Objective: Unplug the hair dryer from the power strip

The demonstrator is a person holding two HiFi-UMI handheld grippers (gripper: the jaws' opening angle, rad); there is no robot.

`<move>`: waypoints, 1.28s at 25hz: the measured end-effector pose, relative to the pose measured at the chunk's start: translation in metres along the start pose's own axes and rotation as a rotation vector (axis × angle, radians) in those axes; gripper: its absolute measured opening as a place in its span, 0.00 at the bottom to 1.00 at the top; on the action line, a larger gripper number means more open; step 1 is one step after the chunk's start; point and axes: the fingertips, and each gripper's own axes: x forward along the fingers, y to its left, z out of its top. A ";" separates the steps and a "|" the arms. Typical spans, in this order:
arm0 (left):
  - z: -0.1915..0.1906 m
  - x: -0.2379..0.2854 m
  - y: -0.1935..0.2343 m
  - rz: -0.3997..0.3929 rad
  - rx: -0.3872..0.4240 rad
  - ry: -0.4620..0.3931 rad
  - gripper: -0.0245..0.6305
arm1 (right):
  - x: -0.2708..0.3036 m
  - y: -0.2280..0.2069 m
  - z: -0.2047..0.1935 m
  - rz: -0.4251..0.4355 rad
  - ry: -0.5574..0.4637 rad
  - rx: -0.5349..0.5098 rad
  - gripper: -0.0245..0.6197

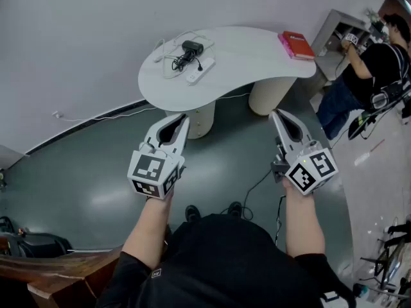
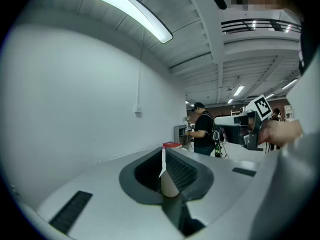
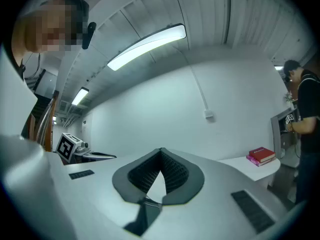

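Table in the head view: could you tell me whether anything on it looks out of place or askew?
Nothing looks spilled or damaged. The only untidy spot is the cords, looped loosely around the hair dryer and power strip on the left part of the table. The book lies close to the right edge.

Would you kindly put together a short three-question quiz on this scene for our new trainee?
1. True or false: the left gripper and the right gripper are both shut, empty and well short of the white table.
2. Multiple choice: in the head view, where on the table does the red book lie? A) at its right end B) at its left end C) in the middle
3. Short answer: which long white thing lies right beside the black hair dryer?

Key: 1 true; 2 A; 3 the power strip.
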 end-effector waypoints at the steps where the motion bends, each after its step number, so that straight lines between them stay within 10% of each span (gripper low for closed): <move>1: 0.000 0.000 -0.001 -0.001 0.001 0.001 0.08 | -0.001 0.000 0.001 -0.001 0.000 -0.001 0.09; 32: 0.004 0.042 -0.095 0.022 0.013 0.027 0.08 | -0.077 -0.056 0.004 0.116 0.002 -0.017 0.09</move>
